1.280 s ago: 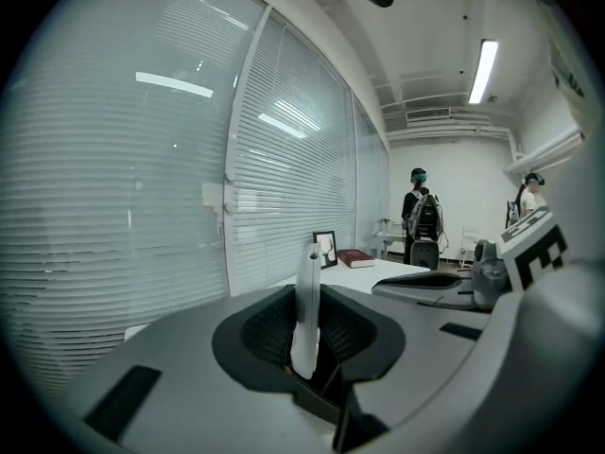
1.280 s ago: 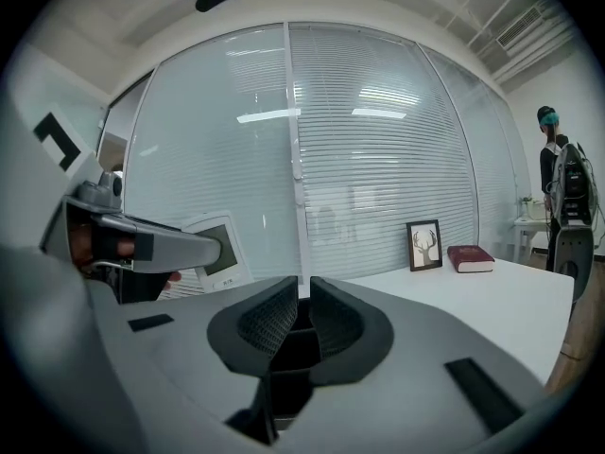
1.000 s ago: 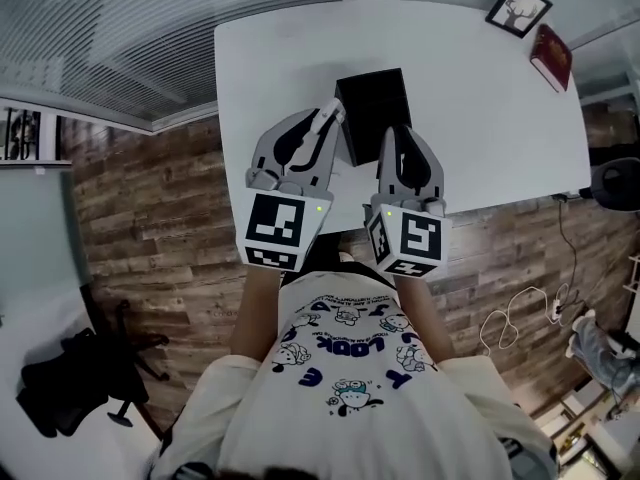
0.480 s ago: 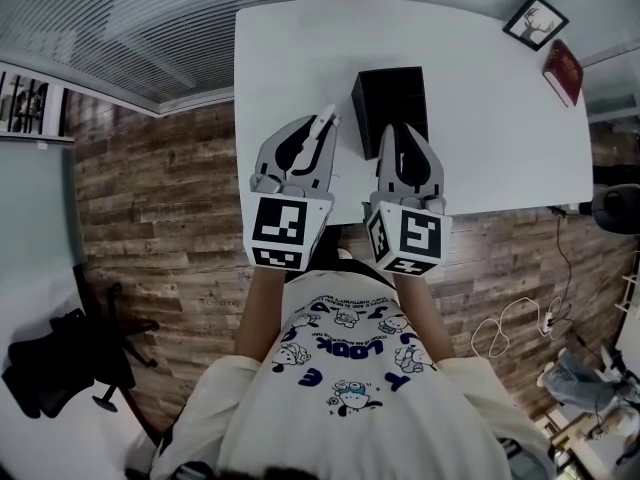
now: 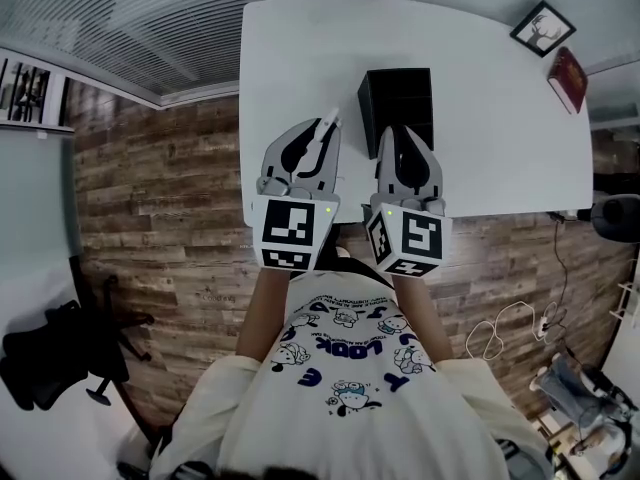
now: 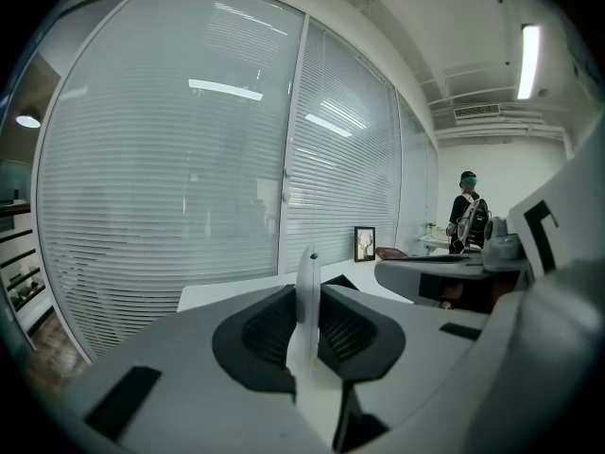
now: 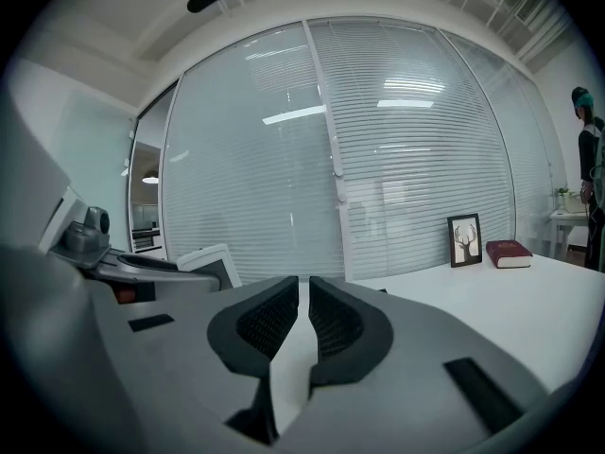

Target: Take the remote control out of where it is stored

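- Catching the remote control (image 5: 328, 123) as a slim white slab, standing upright and edge-on in the left gripper view.
- Clamping it in the left tongs (image 6: 306, 310), with a dark ribbed pad pressing on each flat side and the top end poking up past the pads.
- Holding it out in the open over the desk (image 5: 290, 58), just to the left of the black box (image 5: 398, 96) and not inside it.
- Seeing only a dark interior through the open top of that box from the head view; not making out anything in there.
- Hovering the right tongs (image 7: 303, 301) alongside, tips reaching over the near edge of the box.
- Showing a narrow slit between the right pads, with nothing in it but the white desk top beyond, so standing slightly apart and empty.
- Pointing both tongs away from the body, side by side, marker cubes nearest the white printed T-shirt.
- Picking out a picture frame (image 5: 543, 28) with a deer print at the far right corner of the desk, and a red book (image 5: 566, 78) lying just beside it.
- Looking past the desk to closed blinds (image 7: 416, 159) behind glass.
- Noticing a person (image 6: 468, 214) standing well back in the room in the left gripper view.
- Taking in the wooden floor (image 5: 160, 198) to the left, and a dark office chair (image 5: 50, 363) well apart from the desk.
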Demonstrator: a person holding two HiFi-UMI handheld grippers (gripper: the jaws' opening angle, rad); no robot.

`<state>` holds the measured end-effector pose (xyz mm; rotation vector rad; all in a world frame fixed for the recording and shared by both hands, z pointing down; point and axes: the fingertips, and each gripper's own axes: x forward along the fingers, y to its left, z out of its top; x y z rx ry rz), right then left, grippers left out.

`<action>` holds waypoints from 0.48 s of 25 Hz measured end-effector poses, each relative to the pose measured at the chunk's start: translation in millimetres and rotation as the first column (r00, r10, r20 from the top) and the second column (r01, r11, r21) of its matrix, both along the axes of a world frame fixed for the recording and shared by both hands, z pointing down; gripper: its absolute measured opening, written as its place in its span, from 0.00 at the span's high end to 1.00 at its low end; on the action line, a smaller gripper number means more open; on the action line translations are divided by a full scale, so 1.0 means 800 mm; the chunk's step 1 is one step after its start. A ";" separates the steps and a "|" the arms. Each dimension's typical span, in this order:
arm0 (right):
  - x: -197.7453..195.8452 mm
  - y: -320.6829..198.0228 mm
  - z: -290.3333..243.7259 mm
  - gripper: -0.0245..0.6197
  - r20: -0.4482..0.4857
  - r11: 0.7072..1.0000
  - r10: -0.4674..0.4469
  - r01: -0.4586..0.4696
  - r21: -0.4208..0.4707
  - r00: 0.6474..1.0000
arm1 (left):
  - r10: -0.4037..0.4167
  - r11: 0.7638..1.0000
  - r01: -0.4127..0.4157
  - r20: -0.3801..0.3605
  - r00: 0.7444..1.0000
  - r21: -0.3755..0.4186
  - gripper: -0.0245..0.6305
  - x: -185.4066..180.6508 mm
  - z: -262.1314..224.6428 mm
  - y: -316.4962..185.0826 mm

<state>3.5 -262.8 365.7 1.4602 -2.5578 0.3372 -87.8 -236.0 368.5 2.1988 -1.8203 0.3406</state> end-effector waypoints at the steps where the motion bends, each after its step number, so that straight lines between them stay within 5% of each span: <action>1: -0.001 0.000 0.000 0.87 -0.001 1.000 0.000 0.000 0.000 1.000 | 0.003 1.000 -0.003 0.000 1.000 -0.003 0.85 0.001 0.001 -0.001; 12: 0.002 -0.011 0.002 0.87 -0.014 1.000 0.009 -0.009 -0.001 1.000 | 0.016 1.000 -0.016 0.005 1.000 -0.008 0.85 0.005 0.002 -0.015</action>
